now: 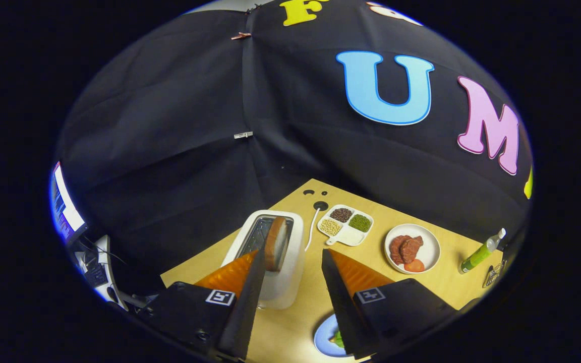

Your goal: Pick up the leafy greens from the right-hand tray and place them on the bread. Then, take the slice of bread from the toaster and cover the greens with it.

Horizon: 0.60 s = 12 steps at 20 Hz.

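Observation:
A white toaster stands on the wooden table, and a slice of bread sticks up out of its slot. My gripper hangs open above the table, nothing between its fingers. The bread slice sits just beyond the left fingertip, partly behind it. Below the right finger, a blue plate shows with a bit of leafy greens on it; the finger hides most of it.
A white divided dish with beans and seeds lies beyond the fingers. To its right is a white plate with meat slices and a tomato slice. A green bottle lies at the far right. A monitor stands off the table's left.

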{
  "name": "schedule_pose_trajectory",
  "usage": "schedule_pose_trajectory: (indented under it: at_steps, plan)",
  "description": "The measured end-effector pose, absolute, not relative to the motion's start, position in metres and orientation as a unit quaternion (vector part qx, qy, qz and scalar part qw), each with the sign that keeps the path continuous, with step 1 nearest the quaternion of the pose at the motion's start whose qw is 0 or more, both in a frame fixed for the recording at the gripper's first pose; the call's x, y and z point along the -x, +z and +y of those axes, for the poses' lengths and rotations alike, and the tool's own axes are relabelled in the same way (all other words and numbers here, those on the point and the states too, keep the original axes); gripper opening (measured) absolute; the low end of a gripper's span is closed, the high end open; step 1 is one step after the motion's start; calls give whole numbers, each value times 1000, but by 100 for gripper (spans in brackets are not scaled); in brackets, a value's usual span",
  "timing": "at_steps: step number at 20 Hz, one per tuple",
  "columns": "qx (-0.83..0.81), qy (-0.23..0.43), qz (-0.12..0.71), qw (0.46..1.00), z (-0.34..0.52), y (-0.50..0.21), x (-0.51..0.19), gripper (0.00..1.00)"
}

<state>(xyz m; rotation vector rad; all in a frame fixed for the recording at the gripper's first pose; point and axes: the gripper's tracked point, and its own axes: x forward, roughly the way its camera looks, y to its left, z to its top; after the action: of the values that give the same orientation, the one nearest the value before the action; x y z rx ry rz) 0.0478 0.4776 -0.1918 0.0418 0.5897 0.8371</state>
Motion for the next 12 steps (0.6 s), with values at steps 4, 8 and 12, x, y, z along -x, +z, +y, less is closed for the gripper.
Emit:
schedule_pose_trajectory:
  at_steps: [4,8,12]
  plan:
    - [-7,392,304,868,516,-211,-58,72]
    - [6,379,325,866,543,-227,-68,72]
    - [25,366,345,864,557,-245,-71,72]
